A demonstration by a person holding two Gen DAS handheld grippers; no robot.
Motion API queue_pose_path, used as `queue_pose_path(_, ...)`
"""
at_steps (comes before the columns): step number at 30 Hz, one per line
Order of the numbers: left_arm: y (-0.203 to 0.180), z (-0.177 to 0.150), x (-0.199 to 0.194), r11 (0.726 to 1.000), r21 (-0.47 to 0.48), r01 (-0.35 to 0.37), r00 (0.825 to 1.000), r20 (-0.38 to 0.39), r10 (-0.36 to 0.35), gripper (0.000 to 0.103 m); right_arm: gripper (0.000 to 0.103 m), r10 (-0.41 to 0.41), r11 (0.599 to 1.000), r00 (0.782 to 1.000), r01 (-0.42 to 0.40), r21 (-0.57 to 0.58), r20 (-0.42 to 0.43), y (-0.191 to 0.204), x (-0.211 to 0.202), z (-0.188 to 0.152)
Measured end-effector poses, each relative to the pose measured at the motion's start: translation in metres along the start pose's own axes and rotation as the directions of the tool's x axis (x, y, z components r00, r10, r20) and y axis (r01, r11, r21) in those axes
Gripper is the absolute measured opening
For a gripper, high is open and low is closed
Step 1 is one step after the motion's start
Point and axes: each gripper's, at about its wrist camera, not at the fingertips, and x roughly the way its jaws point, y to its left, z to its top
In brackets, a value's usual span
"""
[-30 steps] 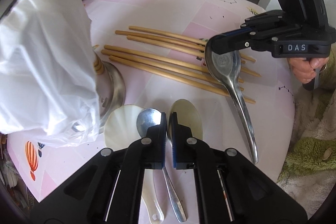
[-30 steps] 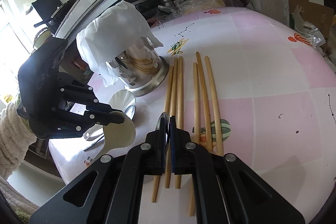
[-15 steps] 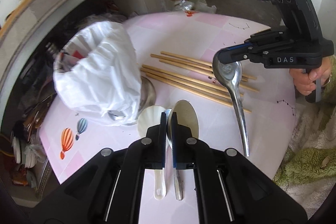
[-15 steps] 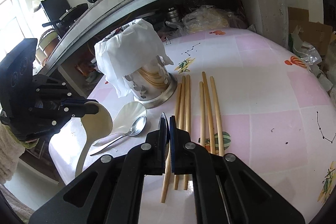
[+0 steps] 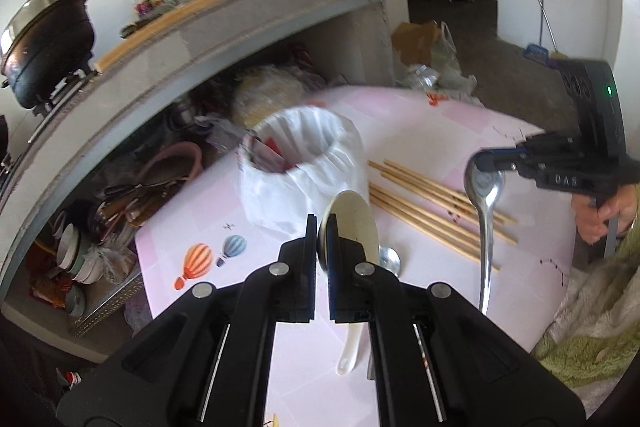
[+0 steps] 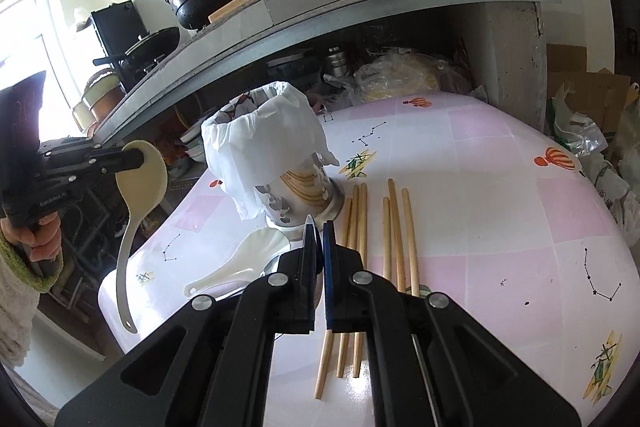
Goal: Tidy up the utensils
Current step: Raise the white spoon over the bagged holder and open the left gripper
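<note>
Left gripper (image 5: pixel 322 241) clamped on cream ladle (image 6: pixel 140 179), right gripper (image 6: pixel 319 241) clamped on steel spoon (image 5: pixel 485 211), both handles hanging down, bag-lined utensil holder (image 5: pixel 304 163) ahead and below on table (image 6: pixel 480 211), nearer left gripper, mouth open upward.

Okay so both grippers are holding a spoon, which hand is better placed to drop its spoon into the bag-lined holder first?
Probably left. The left gripper holds the cream spoon level with the holder rim, close beside it. The right gripper holds the steel spoon farther off, above the chopsticks.
</note>
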Motion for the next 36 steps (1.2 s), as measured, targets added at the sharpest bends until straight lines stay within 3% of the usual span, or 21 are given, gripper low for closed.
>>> queue_pose_path(8, 0.032, 0.036, -0.029, 0.992, -0.089, -0.095, 0.988, 0.116, 0.105, 0.004, 0.004, 0.007, 1.0, 1.0, -0.007, -0.008, 0.027, 0.002, -0.005, 0.009)
queue_pose_path(17, 0.068, 0.099, -0.038, 0.951, -0.245, -0.191, 0.944, 0.221, 0.246, 0.004, 0.004, 0.014, 1.0, 1.0, -0.013, -0.008, 0.026, 0.001, -0.005, 0.014)
queue_pose_path(21, 0.073, 0.125, -0.022, 0.929, -0.258, -0.265, 0.913, 0.242, 0.328, 0.004, 0.004, 0.011, 1.0, 1.0, -0.011, 0.001, 0.022, -0.003, -0.002, 0.015)
queue_pose_path(24, 0.076, 0.134, -0.003, 0.925, -0.256, -0.282, 0.911, 0.231, 0.342, 0.004, 0.003, 0.006, 1.0, 1.0, -0.006, 0.01, 0.011, -0.007, 0.002, 0.014)
queue_pose_path(27, 0.068, 0.135, 0.022, 0.904, -0.205, -0.375, 0.881, 0.224, 0.416, 0.004, 0.004, 0.001, 1.0, 1.0, -0.001, 0.019, 0.003, -0.01, 0.005, 0.014)
queue_pose_path(32, 0.061, 0.123, 0.062, 0.887, -0.164, -0.431, 0.867, 0.198, 0.458, 0.004, 0.004, -0.006, 1.0, 1.0, 0.006, 0.028, -0.006, -0.014, 0.009, 0.014)
queue_pose_path(36, 0.062, 0.111, 0.088, 0.883, -0.157, -0.443, 0.867, 0.176, 0.466, 0.004, 0.004, -0.008, 0.999, 1.0, 0.008, 0.032, -0.013, -0.016, 0.012, 0.014)
